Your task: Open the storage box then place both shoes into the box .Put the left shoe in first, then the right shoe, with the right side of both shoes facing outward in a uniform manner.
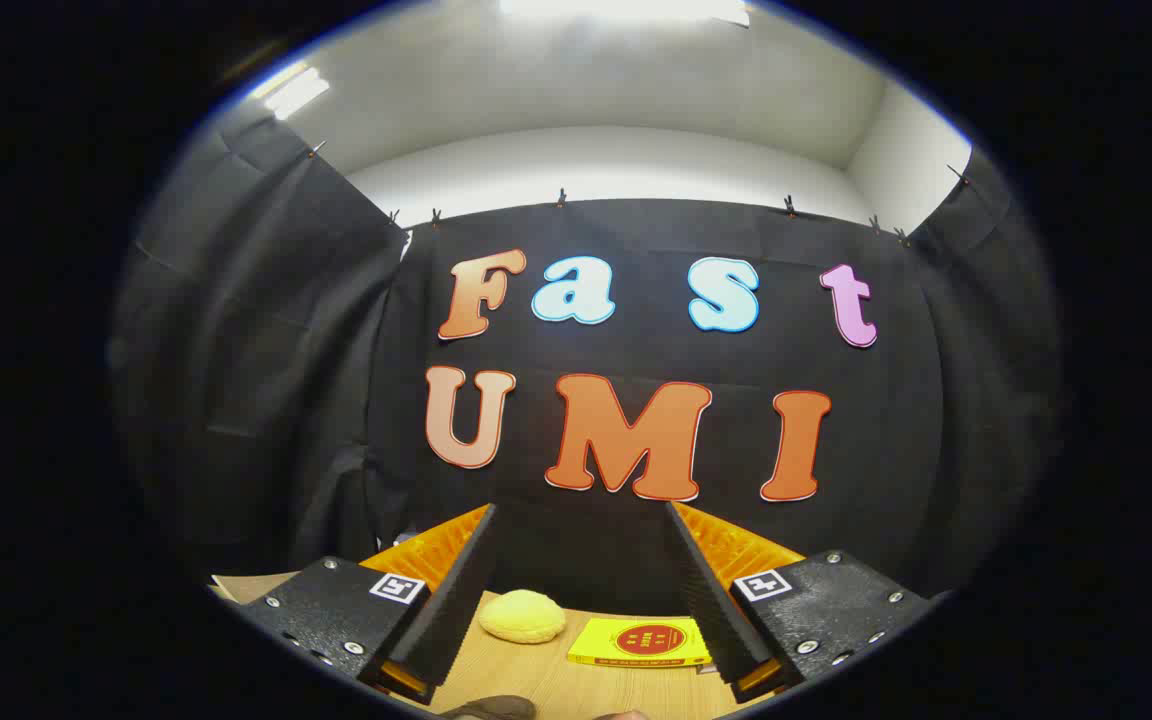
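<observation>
Holding my claw (581, 590) open and empty, I should tip down over the surface (536, 680) to find the box.

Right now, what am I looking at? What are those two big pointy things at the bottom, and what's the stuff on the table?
A person holds a grabbing tool, the gripper, in one hand. A camera rides on it and looks forward, so its two fingers poke into the picture from below. They are spread apart and hold nothing. Between them, further ahead on the wooden table, lie a pale yellow lumpy thing and a flat yellow box with a red circle. At the very bottom, something dark peeks in; I cannot tell what it is. Behind the table hangs a black cloth wall.
</observation>
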Demonstrator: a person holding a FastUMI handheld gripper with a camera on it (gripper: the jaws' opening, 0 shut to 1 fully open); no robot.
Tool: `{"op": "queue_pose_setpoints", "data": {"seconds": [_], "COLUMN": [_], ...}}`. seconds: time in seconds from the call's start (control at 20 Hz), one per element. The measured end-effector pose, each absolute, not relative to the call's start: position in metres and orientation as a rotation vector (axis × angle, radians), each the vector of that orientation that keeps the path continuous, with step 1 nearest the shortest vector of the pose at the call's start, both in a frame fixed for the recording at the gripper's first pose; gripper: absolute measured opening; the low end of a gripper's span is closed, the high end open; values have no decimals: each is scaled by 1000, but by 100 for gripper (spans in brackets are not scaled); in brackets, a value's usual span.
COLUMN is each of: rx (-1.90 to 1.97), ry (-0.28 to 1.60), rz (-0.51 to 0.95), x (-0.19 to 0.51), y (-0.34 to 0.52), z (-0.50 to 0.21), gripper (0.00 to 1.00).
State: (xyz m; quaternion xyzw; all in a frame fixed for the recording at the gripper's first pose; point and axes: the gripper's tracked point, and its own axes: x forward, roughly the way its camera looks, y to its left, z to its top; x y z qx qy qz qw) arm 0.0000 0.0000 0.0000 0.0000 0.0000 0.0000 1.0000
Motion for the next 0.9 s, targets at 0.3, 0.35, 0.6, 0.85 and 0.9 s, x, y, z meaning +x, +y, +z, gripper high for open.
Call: {"op": "queue_pose_setpoints", "data": {"seconds": [0.3, 0.35, 0.6, 0.85, 0.9], "rx": [3, 3, 28, 103, 126], "ry": [-15, -10, 48, 134, 152], "rz": [-5, -8, -22, 18, 33], "x": [-2, -1, -1, 2, 3], "y": [-2, -5, -10, 0, 5], "z": [8, 6, -13, -38, -42], "gripper": [96, 96, 96, 96, 97]}}
